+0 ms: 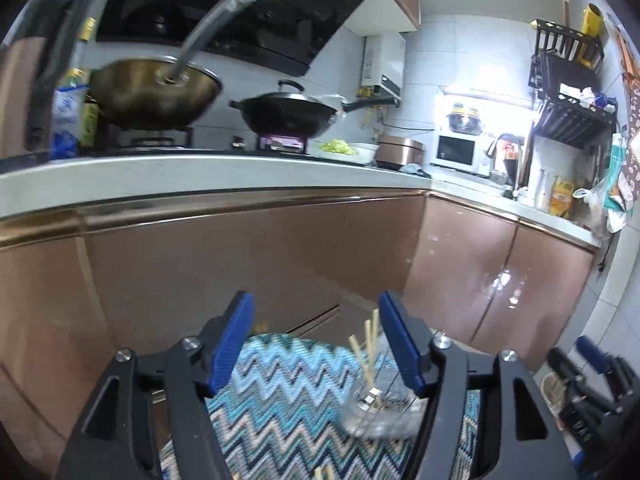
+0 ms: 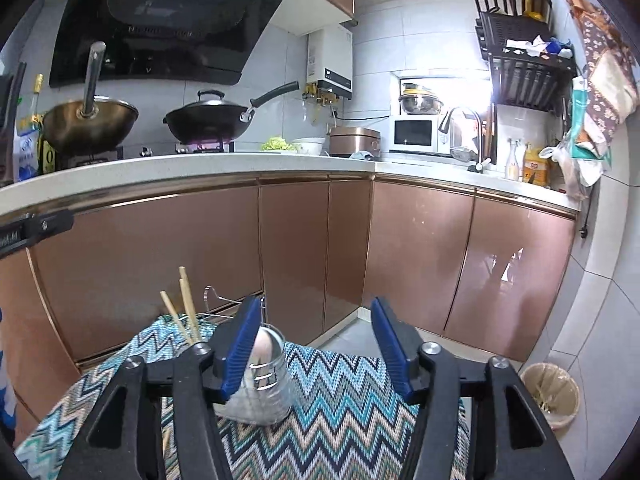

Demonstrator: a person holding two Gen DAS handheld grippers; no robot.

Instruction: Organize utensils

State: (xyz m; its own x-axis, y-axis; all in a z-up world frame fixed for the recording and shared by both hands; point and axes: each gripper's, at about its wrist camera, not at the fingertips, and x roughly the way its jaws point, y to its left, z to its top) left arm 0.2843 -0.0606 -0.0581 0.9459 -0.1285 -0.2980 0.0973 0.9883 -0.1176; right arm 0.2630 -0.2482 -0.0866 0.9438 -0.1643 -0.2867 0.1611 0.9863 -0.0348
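Jaws wide open both grippers, L & R, nothing held

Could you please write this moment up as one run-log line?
left gripper: open, empty | right gripper: open, empty | clear glass jar: holds wooden chopsticks | surface: zigzag-patterned woven mat

On the zigzag cloth, toward its far left: a jar holding a spoon, with chopsticks upright just left of it and a wire rack behind, by the far edge. Beyond the cloth, cabinet doors under the counter. On the counter, left to right: brass wok, lidded wok, rice cooker, microwave at the corner. Right of the cloth, on the floor, a bin.
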